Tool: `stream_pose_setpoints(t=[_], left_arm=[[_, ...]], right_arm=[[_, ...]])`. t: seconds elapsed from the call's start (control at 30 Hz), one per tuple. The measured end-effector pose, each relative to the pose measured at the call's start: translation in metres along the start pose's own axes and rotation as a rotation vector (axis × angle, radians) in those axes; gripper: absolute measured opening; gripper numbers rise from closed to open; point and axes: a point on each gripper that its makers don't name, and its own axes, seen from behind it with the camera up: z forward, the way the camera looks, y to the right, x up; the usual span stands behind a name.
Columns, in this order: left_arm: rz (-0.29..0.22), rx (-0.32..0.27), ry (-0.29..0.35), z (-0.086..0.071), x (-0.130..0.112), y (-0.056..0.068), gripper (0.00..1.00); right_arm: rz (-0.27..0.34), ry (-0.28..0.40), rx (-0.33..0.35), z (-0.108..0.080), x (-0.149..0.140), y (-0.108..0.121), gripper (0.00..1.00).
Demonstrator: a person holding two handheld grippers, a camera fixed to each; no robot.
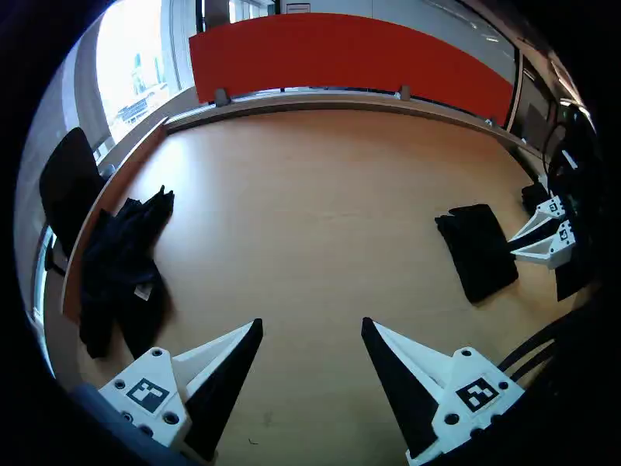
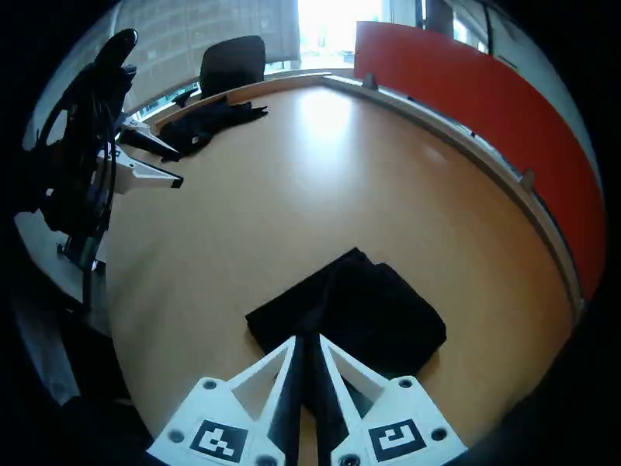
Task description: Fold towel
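A broad wooden tabletop is stretching out below a red divider, carrying a loose heap of dark cloth near one end and, well apart from it, the black towel lying folded into a compact block. The left tongs are hovering wide open over bare wood, while the right tongs are resting at the towel's near edge with tips drawn almost together (whether cloth is caught between them, I cannot tell). If a layer is snagging there, lifting away risks dragging it along and undoing the fold, or sliding the block across the smooth wood.
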Motion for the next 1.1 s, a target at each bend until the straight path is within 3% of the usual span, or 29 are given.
stream_pose_setpoints(t=[0.13, 0.17, 0.37, 0.67, 1.1], left_arm=[[0.003, 0.000, -0.001, 0.001, 0.000, 0.000, 0.94], [0.003, 0.000, -0.001, 0.001, 0.000, 0.001, 0.94], [0.004, -0.002, -0.001, 0.001, 0.001, 0.002, 0.94], [0.011, -0.004, 0.000, 0.004, 0.002, 0.003, 0.94], [0.019, -0.004, 0.001, 0.004, 0.003, 0.005, 0.94]], right_arm=[[0.019, -0.001, -0.006, -0.001, -0.001, 0.003, 0.79], [0.024, -0.001, -0.006, -0.001, -0.001, 0.004, 0.86], [0.050, 0.007, -0.018, -0.001, -0.002, 0.009, 0.97], [0.068, -0.014, -0.035, -0.007, -0.022, 0.013, 0.98], [0.116, -0.086, -0.065, -0.023, -0.082, 0.021, 0.97]])
